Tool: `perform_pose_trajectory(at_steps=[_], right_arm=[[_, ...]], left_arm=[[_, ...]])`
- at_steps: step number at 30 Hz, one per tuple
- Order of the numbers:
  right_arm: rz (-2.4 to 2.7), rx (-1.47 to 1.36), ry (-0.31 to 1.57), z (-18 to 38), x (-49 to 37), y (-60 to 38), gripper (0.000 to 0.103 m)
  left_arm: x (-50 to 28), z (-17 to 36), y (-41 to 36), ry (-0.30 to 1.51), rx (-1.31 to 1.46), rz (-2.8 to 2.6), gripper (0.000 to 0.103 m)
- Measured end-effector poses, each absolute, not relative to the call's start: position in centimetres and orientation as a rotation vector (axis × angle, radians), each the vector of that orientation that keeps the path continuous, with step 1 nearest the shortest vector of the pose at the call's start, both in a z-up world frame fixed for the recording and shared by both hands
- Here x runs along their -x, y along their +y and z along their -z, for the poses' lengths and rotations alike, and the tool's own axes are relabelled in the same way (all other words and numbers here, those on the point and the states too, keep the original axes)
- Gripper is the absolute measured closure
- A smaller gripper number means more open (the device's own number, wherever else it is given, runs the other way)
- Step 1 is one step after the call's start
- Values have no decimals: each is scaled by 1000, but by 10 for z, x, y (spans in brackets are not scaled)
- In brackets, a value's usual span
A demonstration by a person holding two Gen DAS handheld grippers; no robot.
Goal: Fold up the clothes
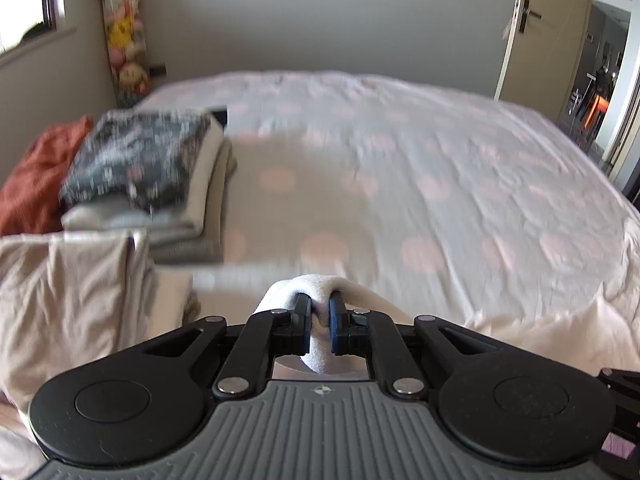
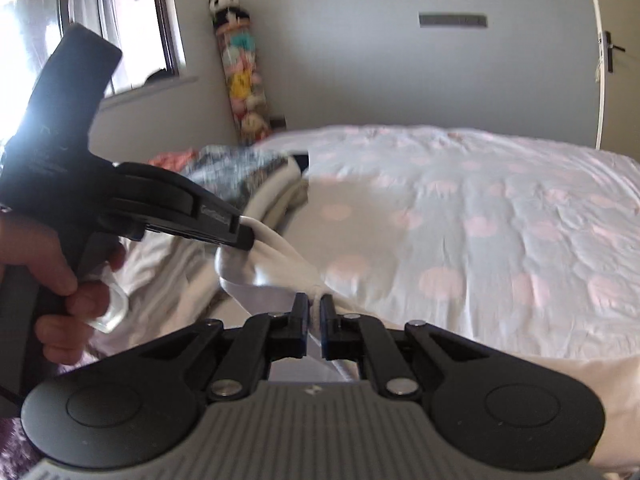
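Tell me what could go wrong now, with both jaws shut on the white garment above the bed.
1. Each gripper pinches only a small bunch of the white garment, so an edge may slip out.
2. The folded stack lies close on the left; swinging cloth could topple it.
3. The garment may land wrinkled on the dotted bedsheet.

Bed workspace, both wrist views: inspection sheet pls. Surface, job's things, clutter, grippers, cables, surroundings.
Surface: bed with a pale sheet with pink dots, wrinkled, mostly bare on the right.
Job's things: white garment stretched between both grippers; folded stack, dark patterned piece on top, at the bed's left side.
Clutter: rust-orange cloth beside the stack; loose beige cloth in front of it.
Grippers: left gripper shut on the white garment; right gripper shut on it too. A hand holds the left gripper's handle.
Cables: nothing seen.
Surroundings: window, tall column of plush toys in the corner, wall vent, open door.
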State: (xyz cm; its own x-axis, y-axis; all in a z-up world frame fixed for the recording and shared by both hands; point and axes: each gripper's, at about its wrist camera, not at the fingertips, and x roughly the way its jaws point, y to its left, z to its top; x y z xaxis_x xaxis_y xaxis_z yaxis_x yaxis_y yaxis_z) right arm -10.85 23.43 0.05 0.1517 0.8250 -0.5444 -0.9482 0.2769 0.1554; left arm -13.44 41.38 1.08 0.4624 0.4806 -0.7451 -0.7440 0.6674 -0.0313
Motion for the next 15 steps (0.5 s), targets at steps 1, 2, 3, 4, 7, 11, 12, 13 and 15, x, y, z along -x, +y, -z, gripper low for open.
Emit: perform_pose_trajectory(at_steps=[1, 2, 3, 4, 7, 11, 12, 13, 15], right_arm=[[-1285, 258, 625, 6, 109, 234, 96], [-1279, 271, 651, 11, 109, 234, 96], [-1276, 281, 672, 16, 108, 232, 95], [-1274, 290, 692, 20, 106, 230, 95], [-1269, 304, 721, 27, 103, 219, 90], [-1245, 332, 723, 30, 76, 204, 70], [-1225, 345, 722, 33, 67, 201, 70], [-1191, 355, 725, 37, 54, 199, 70], [-1122, 374, 733, 45, 28, 196, 70]], left_arm=[[136, -3, 413, 795, 390, -769, 96], [137, 3, 411, 809, 394, -762, 96], [137, 10, 410, 823, 398, -755, 96], [136, 15, 409, 836, 400, -746, 95], [132, 24, 406, 861, 387, -721, 93], [124, 29, 402, 871, 339, -687, 82], [120, 30, 403, 871, 334, -675, 78], [116, 32, 403, 871, 329, -661, 76], [104, 42, 403, 888, 328, -624, 72]])
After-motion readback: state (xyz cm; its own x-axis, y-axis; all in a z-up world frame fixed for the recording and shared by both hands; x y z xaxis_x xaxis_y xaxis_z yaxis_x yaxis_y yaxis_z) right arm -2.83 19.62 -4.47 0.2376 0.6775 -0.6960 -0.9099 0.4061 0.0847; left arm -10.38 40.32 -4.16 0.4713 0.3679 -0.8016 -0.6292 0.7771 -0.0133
